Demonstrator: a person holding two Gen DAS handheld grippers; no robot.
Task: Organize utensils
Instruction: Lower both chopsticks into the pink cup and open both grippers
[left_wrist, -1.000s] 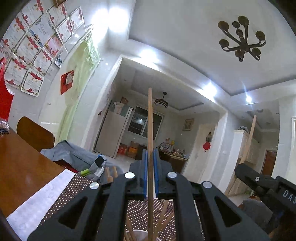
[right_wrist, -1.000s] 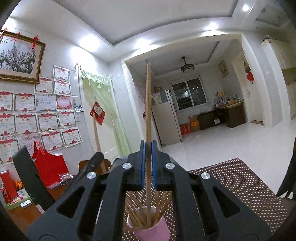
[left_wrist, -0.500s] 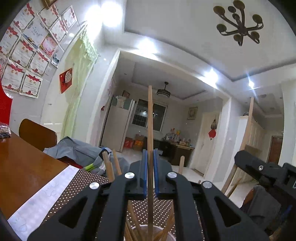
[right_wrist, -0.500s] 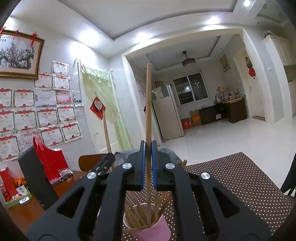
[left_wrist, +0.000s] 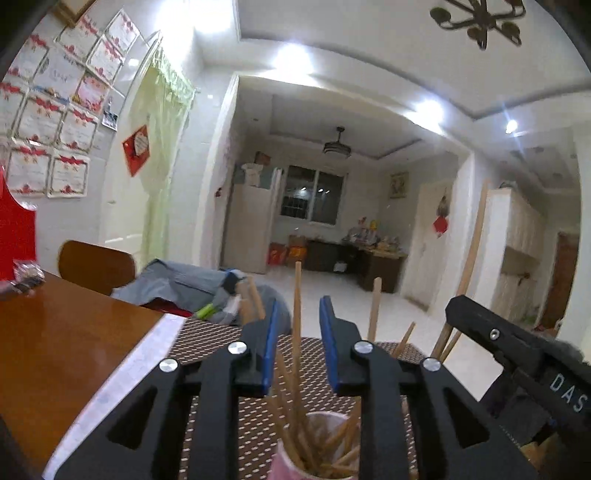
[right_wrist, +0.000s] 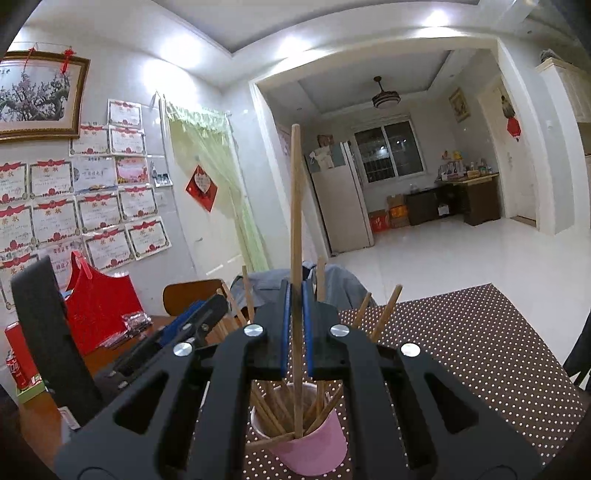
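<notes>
**Chopsticks go into the cup, one claw at a time**

Released since a second ago, the left claw (left_wrist: 296, 349) is opening, its blue pads clear of the thin wooden chopstick (left_wrist: 296, 314) that now stands loose between them, lower end in the pink paper cup (left_wrist: 295, 461) of chopsticks. The right claw (right_wrist: 296, 325) is clamped tight on another long wooden chopstick (right_wrist: 295, 206), tip already inside the pink cup (right_wrist: 314, 450) on the brown dotted mat (right_wrist: 480, 350) over the desk (left_wrist: 55, 350). Best practice, likely: draw the left claw back straight without brushing the bundle, then release the right stick only once its tip is seated deep.
</notes>
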